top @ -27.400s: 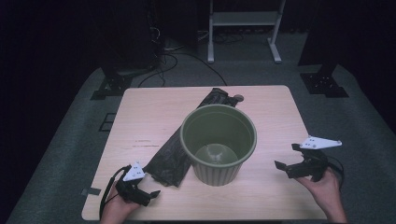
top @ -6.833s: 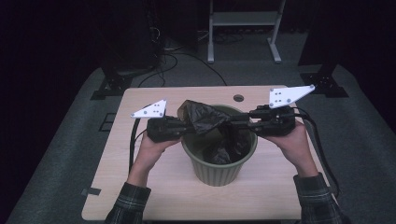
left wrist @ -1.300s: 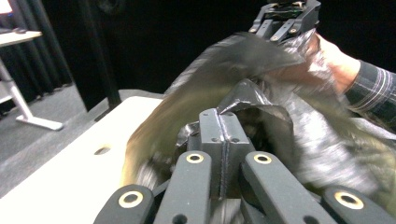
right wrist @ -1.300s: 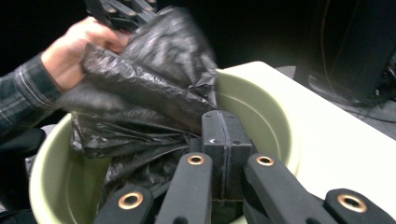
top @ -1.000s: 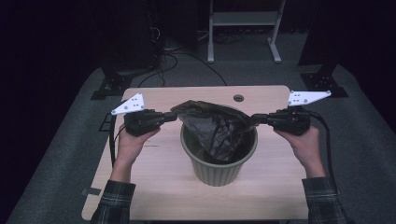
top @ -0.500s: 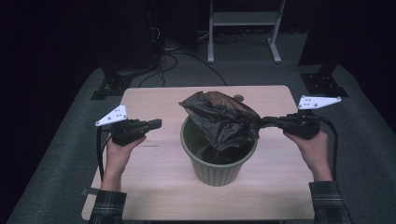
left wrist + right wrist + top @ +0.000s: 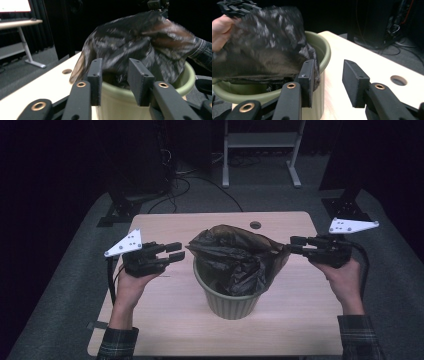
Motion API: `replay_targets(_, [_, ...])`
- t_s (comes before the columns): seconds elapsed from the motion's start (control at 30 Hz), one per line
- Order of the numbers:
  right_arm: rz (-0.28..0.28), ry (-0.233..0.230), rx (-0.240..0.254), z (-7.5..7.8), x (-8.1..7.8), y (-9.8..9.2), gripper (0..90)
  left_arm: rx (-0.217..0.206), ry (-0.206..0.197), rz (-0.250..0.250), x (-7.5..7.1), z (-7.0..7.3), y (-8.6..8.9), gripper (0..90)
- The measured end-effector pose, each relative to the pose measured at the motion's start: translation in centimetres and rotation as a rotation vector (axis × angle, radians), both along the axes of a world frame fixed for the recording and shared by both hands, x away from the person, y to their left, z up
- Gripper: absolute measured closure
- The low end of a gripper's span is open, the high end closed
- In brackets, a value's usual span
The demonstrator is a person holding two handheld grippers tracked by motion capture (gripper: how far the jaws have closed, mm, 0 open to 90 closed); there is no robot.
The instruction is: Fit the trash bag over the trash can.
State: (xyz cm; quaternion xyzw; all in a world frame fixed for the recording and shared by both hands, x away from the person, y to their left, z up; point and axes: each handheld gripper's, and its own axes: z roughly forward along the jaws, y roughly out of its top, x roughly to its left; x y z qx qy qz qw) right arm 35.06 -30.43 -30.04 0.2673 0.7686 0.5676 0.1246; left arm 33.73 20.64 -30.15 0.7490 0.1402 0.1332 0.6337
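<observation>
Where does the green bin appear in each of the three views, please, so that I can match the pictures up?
High view: the green bin stands at the middle of the table, between the two grippers.
Left gripper view: its rim crosses the lower centre and right, behind the jaws.
Right gripper view: it sits at the left and lower left, behind the left jaw.
Shared landmark: the black bag bunched over the bin's mouth.

The right gripper (image 7: 325, 86) has just opened its fingers (image 7: 355, 83), nothing between them. Black bag (image 7: 264, 47) billows at ten o'clock over the green bin (image 7: 323, 53) on the counter (image 7: 367, 60).
</observation>
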Motion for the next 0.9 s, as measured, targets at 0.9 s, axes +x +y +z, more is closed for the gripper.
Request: replay_targets(0.9, [0.167,-0.052,-0.031,5.0,-0.5,6.9,52.9,0.018,0.057,0.063,3.2,0.5,-1.5,41.3])
